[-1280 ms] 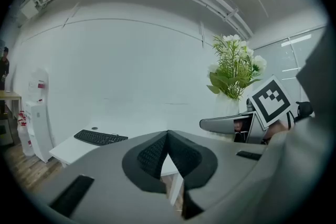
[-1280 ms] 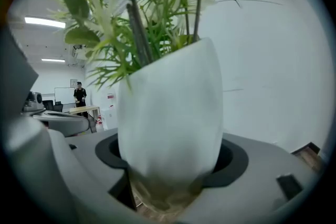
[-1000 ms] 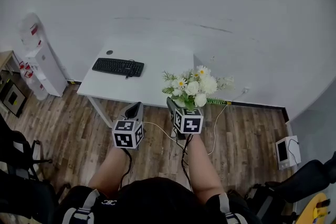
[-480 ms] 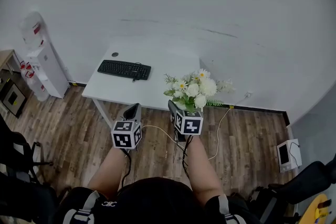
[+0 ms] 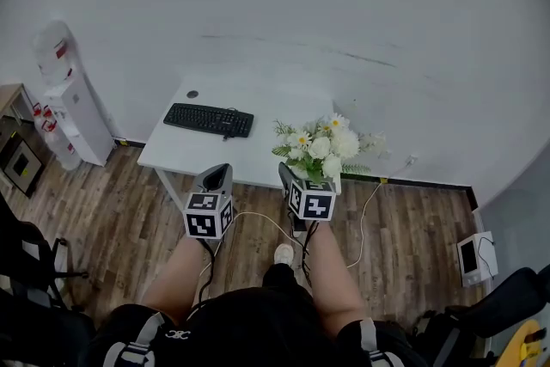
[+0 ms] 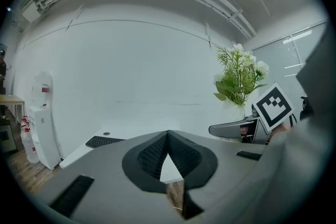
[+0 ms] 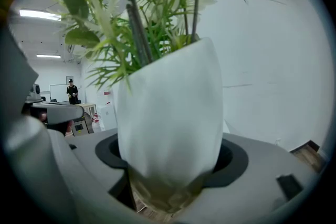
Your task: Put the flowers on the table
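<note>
White and yellow flowers (image 5: 322, 143) with green leaves stand in a white vase (image 7: 168, 113). My right gripper (image 5: 301, 176) is shut on the vase, its dark pads (image 7: 107, 152) pressing on both sides near the base, and it holds the vase upright in the air just before the near right edge of the white table (image 5: 258, 103). My left gripper (image 5: 219, 174) hangs level to the left of it, over the floor by the table's front edge. In the left gripper view its jaws (image 6: 168, 136) are shut with nothing between them, and the flowers (image 6: 239, 73) show at right.
A black keyboard (image 5: 209, 119) lies on the table's left half, with a small dark disc (image 5: 192, 94) behind it. A water dispenser (image 5: 73, 112) stands at the left wall. A cable (image 5: 361, 219) trails over the wooden floor; a white device (image 5: 474, 258) sits at right.
The person has stepped toward the table, and a shoe now shows on the floor. Both grippers and the vase are closer to the table's front edge. Neither grip has changed.
</note>
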The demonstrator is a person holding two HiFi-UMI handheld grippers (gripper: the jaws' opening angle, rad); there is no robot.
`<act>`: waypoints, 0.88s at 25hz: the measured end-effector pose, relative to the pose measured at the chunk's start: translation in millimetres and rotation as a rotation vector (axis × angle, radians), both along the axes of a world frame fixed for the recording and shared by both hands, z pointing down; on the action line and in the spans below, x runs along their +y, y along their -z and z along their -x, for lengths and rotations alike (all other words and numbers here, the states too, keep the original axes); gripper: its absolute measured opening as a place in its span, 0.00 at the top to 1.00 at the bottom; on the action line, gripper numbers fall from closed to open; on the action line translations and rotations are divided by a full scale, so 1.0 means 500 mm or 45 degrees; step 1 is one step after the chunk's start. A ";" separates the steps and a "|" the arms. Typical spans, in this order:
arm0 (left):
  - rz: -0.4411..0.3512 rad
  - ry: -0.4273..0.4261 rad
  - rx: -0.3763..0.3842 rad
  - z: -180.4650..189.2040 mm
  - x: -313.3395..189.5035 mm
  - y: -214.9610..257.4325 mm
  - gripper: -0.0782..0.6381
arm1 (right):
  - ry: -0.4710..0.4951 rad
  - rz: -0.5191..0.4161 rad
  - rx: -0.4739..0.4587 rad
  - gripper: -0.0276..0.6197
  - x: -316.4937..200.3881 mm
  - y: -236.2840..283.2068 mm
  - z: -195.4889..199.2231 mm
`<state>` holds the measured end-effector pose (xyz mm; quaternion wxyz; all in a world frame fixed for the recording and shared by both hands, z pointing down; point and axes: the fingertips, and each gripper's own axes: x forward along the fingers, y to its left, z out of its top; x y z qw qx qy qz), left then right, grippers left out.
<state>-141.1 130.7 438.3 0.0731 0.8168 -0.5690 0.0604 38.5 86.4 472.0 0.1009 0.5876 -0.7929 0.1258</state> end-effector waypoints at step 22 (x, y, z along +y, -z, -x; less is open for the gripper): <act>-0.002 -0.005 -0.088 -0.127 -0.468 -0.040 0.87 | 0.034 0.018 -0.026 0.36 -0.507 -0.044 -0.092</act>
